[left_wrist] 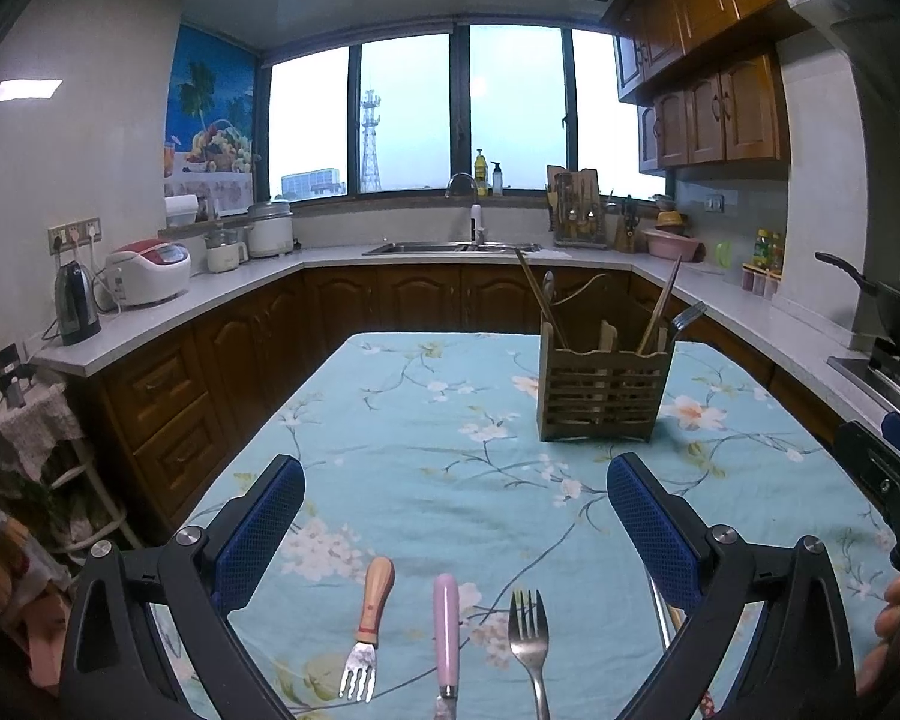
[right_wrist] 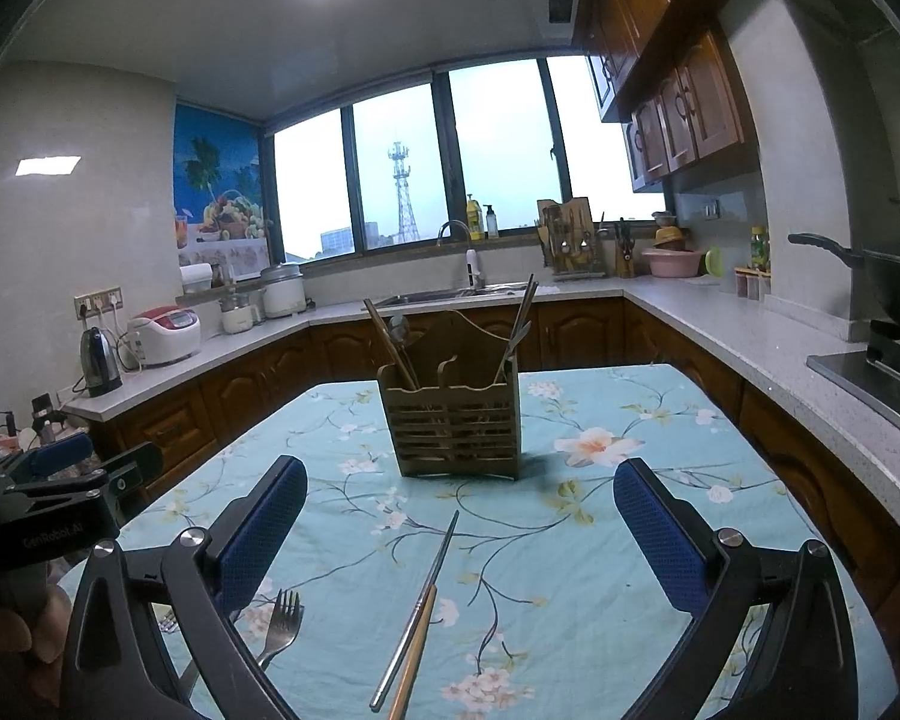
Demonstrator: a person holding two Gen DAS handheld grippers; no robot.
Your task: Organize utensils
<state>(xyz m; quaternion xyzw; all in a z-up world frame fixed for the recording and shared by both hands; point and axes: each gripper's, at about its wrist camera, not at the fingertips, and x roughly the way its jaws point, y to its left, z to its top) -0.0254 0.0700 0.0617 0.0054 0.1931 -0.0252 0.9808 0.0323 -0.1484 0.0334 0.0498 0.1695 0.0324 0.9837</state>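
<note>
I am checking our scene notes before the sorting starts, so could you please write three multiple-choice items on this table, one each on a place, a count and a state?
1. Where does the wooden holder stand?
A. on the tablecloth
B. on the counter
C. in the sink

2. How many forks lie in front of the left claw?
A. none
B. two
C. five

3. How is the right claw?
A. shut on a fork
B. shut on a chopstick
C. open, holding nothing

Answers:
1 A, the holder rests on the floral cloth.
2 B, a wooden-handled fork and a steel fork lie there.
3 C, its blue pads stand wide apart.
</note>
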